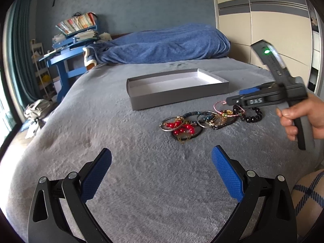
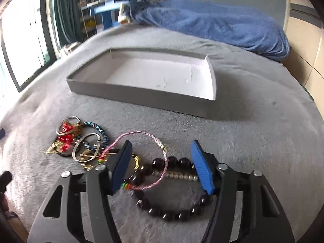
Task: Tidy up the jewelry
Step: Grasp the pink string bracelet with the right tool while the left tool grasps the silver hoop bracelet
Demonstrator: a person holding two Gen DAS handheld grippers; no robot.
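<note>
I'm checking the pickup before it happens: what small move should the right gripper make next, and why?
Probably lower and close the right gripper on the black bead bracelet. Its jaws straddle the beads but do not press them, and the grey box holds nothing yet.

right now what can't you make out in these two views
- Black bead bracelet: in the left wrist view, the right gripper covers part of it.
- Whether the right gripper pads touch the beads: right wrist view, motion blur.
- Red bead piece: blurred and tangled; individual items unclear.
- Gray box floor: the near wall hides its front strip in the left wrist view.
</note>
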